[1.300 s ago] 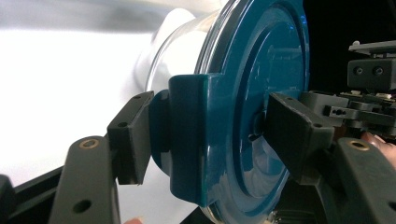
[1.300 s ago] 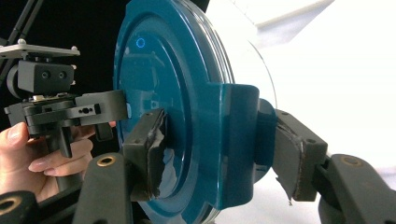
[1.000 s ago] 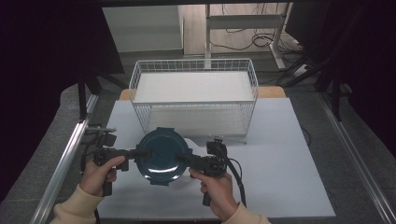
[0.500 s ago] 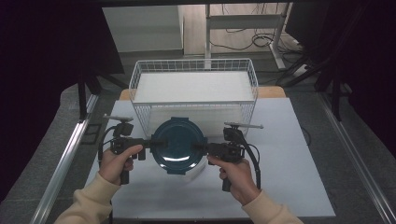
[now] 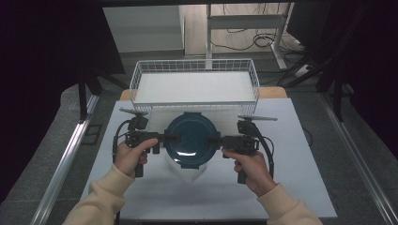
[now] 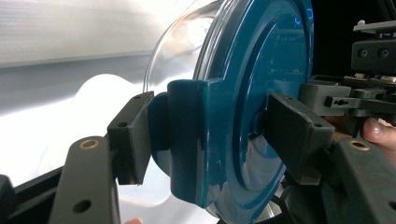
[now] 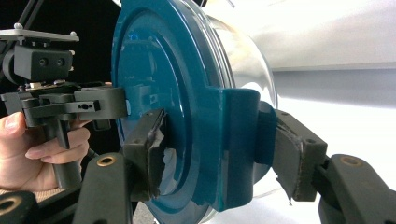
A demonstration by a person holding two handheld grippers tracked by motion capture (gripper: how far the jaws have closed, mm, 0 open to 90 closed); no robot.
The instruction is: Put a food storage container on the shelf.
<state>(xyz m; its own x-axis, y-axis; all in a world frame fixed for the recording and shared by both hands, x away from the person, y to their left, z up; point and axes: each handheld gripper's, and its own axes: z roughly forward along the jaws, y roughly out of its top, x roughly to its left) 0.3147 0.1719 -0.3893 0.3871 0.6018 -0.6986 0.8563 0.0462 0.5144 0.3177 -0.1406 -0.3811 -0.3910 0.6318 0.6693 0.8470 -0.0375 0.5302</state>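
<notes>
A glass bowl point(image 5: 191, 164) with a teal lid point(image 5: 192, 139) hangs above the near middle of the white table point(image 5: 300, 187), in front of the wire basket point(image 5: 195, 86). The left gripper point(image 5: 164, 138) and right gripper point(image 5: 217, 139) each pinch a lid clip, jaws closed on it. It looks rigid, heavyish, breakable and slick; the clips give the surest hold.

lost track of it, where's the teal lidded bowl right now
In the high view the teal lidded bowl is held over the white table, between the left claw and right claw, just in front of the wire basket.
</notes>
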